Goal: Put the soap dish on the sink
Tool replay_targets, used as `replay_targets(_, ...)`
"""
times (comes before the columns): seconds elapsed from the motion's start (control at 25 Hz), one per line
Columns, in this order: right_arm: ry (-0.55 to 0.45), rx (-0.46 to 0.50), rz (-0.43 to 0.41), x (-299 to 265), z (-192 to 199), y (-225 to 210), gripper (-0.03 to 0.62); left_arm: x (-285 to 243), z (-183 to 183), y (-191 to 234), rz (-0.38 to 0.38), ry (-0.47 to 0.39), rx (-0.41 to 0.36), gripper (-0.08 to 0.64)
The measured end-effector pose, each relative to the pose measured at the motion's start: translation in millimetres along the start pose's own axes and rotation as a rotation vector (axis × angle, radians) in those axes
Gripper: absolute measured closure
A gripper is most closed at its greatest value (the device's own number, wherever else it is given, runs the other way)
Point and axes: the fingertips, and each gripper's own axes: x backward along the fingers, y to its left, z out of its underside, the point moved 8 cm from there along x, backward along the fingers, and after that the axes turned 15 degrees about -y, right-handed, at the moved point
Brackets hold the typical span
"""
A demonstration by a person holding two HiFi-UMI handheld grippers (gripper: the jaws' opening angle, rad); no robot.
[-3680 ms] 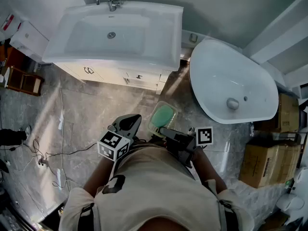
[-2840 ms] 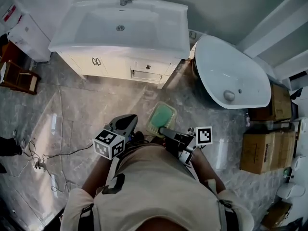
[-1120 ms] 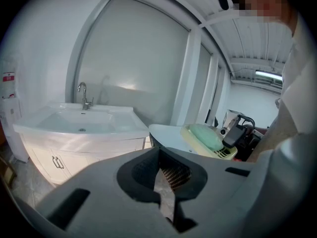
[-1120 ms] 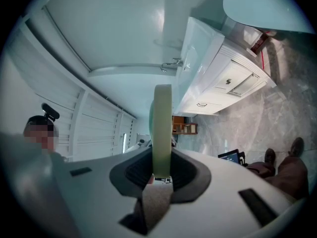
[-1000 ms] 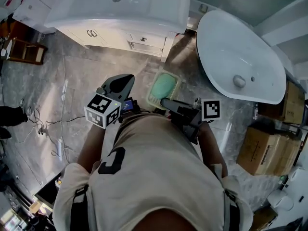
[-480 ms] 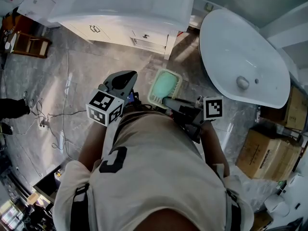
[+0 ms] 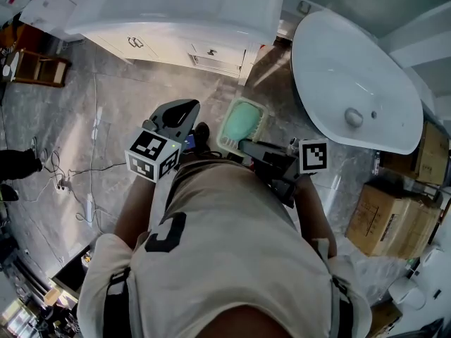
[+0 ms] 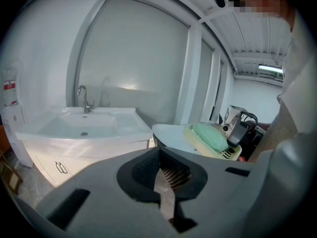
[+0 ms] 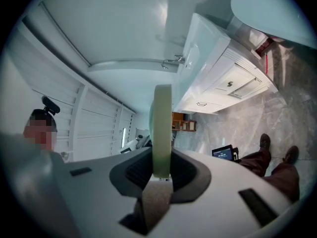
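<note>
– Pale yellow soap dish [image 8: 224, 153] with a green soap [image 8: 210, 136] bar on it, do we tag that as held?
– Yes, we see the right gripper [image 7: 241, 144] pinching its near rim. In the right gripper view the rim stands edge-on between the pads, and both press on it
– And the left gripper [image 7: 184, 108]?
– Pressed together with nothing between its jaws, so we mark it empty. It hangs just beside the dish, on the dish's left in the head view
– Where do we put the dish?
– In the air over the grey marble floor [image 7: 127, 118], in front of the person's chest, soap side up. It sits between the white cabinet [image 7: 211, 51] and the white oval tub [image 7: 331, 55]. It's well apart from the sink [image 7: 239, 20] and not on it yet
– Sink details?
– White basin on top of that cabinet. We see the faucet [image 8: 84, 98] at the back and a drain in the middle
– Anything else we log?
– Cardboard boxes [image 7: 391, 217] right of the tub, and cables [image 7: 70, 182] on the floor at left. There's a brown wooden stand [image 7: 35, 69] beside the cabinet. The person's shoes [image 9: 265, 143] show in the right gripper view, with a small lit screen [image 9: 224, 152] near them
</note>
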Motion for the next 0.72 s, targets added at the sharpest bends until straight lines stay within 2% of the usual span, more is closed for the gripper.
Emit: replay_targets(0.72,-0.099,0.044,0.043,-27,-13,23,0.508,-14,-32,40,0.096,-0.043,-0.021,0.540)
